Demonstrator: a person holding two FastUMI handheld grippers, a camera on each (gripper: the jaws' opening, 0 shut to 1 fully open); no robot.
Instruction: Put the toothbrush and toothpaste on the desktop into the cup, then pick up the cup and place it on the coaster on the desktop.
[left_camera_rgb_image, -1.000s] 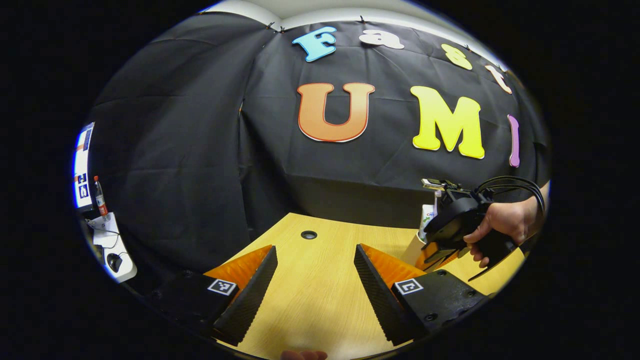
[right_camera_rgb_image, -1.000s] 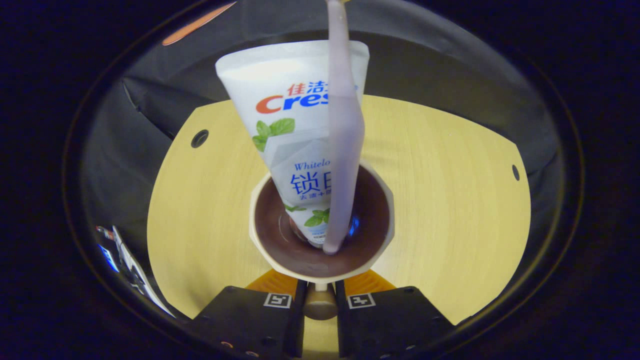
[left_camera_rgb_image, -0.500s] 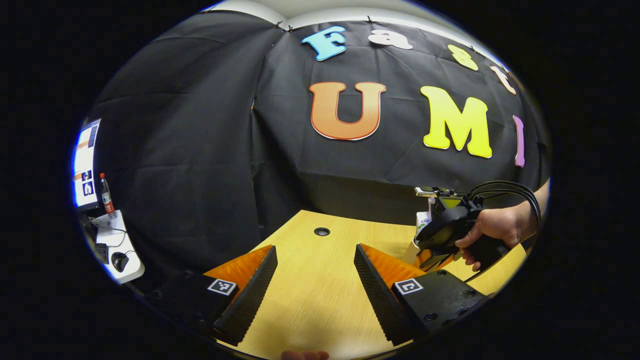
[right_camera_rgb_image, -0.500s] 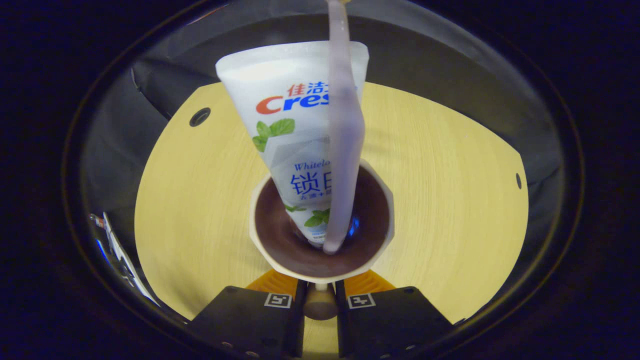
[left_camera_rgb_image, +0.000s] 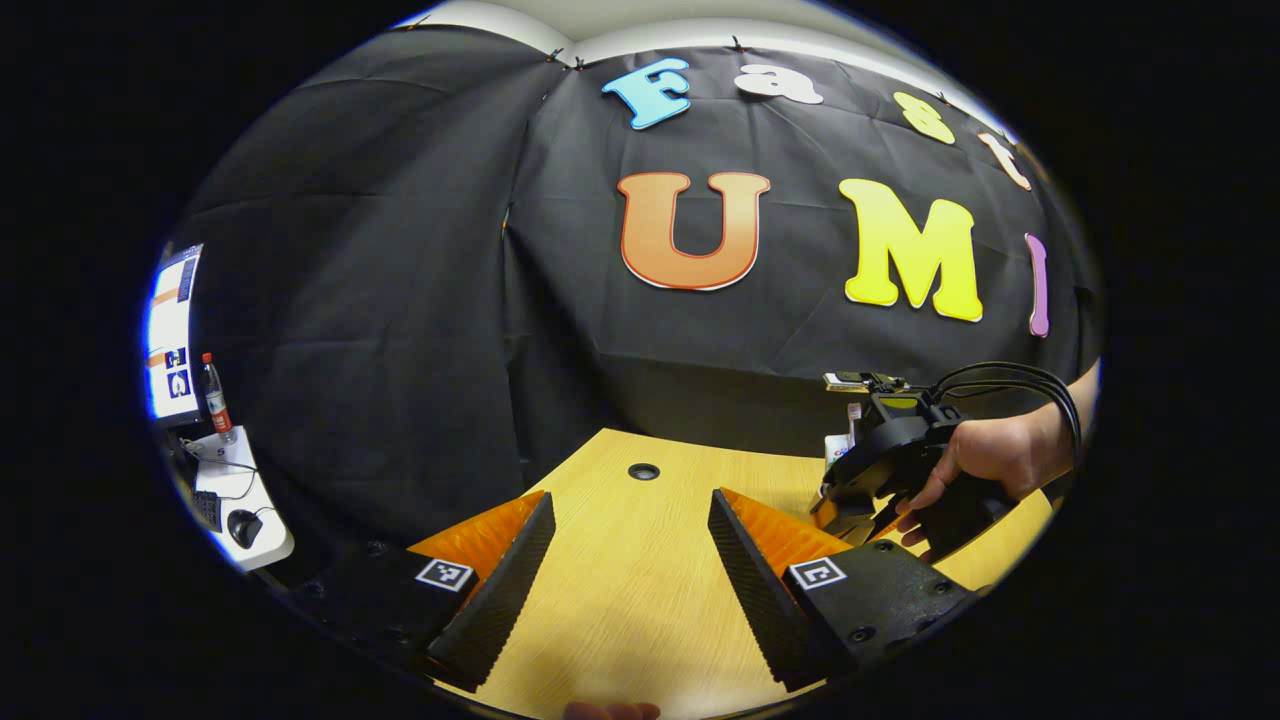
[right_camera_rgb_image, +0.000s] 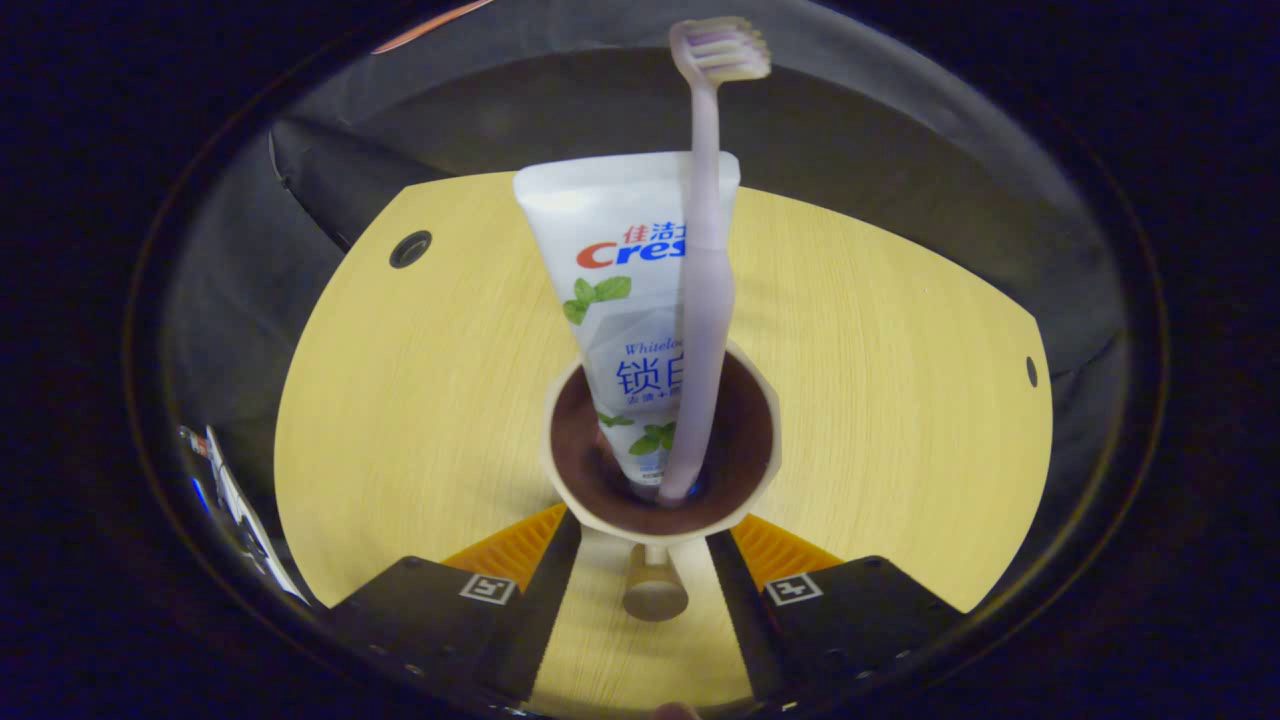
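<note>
My right gripper (right_camera_rgb_image: 640, 590) looked steeply down on the pale wooden desktop (right_camera_rgb_image: 400, 400), its fingers parted to either side of the cream, brown-lined cup (right_camera_rgb_image: 660, 450), the knob of the cup's handle (right_camera_rgb_image: 655, 595) lying in the gap with neither finger touching it. The cup stood on the desktop with the white toothpaste tube (right_camera_rgb_image: 625, 300) and the pale lilac toothbrush (right_camera_rgb_image: 705, 280) upright inside it, bristles at the top. I could not make out a coaster under the cup. The tube carried red and blue lettering and green mint leaves.

My left gripper (left_camera_rgb_image: 630, 580) hung low over the near desktop (left_camera_rgb_image: 640, 600), released, its fingers wide apart with nothing between them. From there I saw my right hand (left_camera_rgb_image: 985, 460) wrapped around the other gripper's grip, cables (left_camera_rgb_image: 1010, 375) arching over the wrist, the tool tipped down at the cup
</note>
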